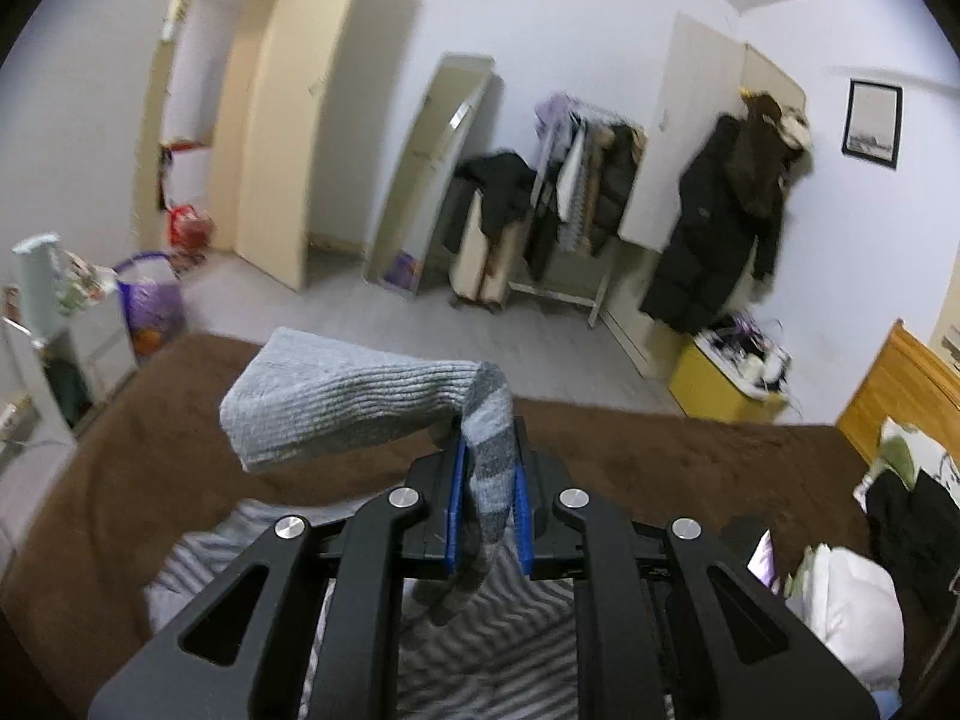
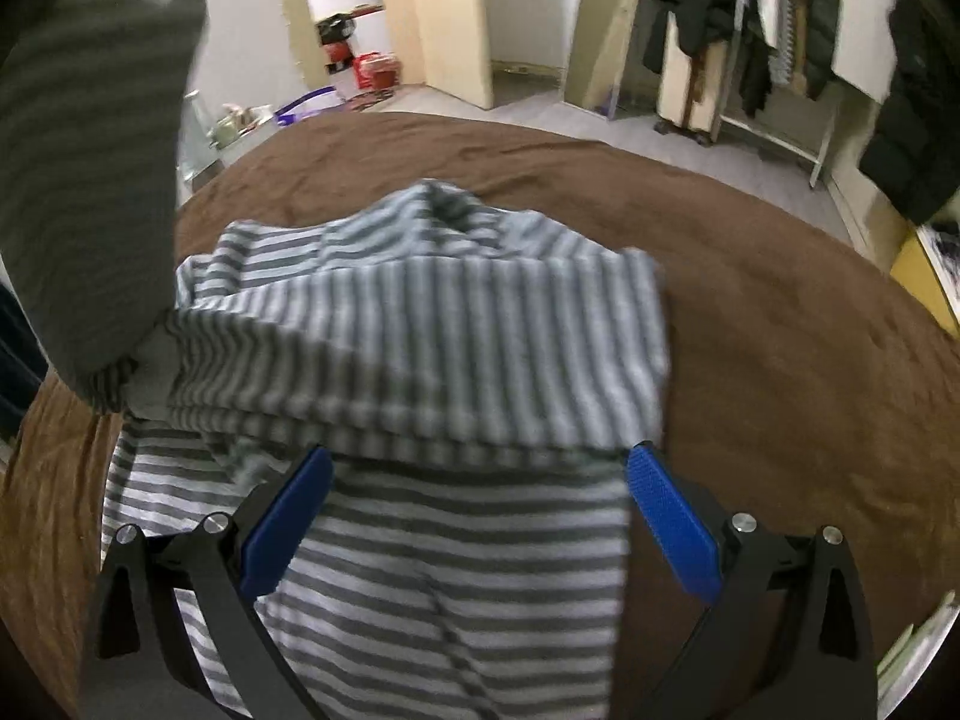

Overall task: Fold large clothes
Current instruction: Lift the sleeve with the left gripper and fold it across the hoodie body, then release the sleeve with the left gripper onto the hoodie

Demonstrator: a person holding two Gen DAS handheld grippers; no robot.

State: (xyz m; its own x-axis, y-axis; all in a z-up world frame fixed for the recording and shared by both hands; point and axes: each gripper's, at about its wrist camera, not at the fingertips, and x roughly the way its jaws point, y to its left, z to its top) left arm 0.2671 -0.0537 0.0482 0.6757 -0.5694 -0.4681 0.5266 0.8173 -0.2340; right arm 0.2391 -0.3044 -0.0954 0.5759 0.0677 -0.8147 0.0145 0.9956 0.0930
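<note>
left gripper (image 1: 489, 474): jaws clamped on sleeve of grey-striped knit sweater (image 2: 432, 324), sleeve lifted. right gripper (image 2: 480, 504): jaws wide, holding nothing, above sweater body on brown fleece bedspread (image 2: 750, 276). step: sleeve fold-in. next: lay sleeve across body, release.

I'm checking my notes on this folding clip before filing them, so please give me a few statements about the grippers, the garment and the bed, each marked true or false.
1. The left gripper is shut on a sleeve of the striped sweater. True.
2. The right gripper is clamped tight on the sweater. False: its blue pads stand wide apart, with the fabric lying between them.
3. The sweater lies on a brown bedspread. True.
4. The sweater is plain red. False: it has grey and white stripes.
5. A yellow box stands on the floor beyond the bed. True.
</note>
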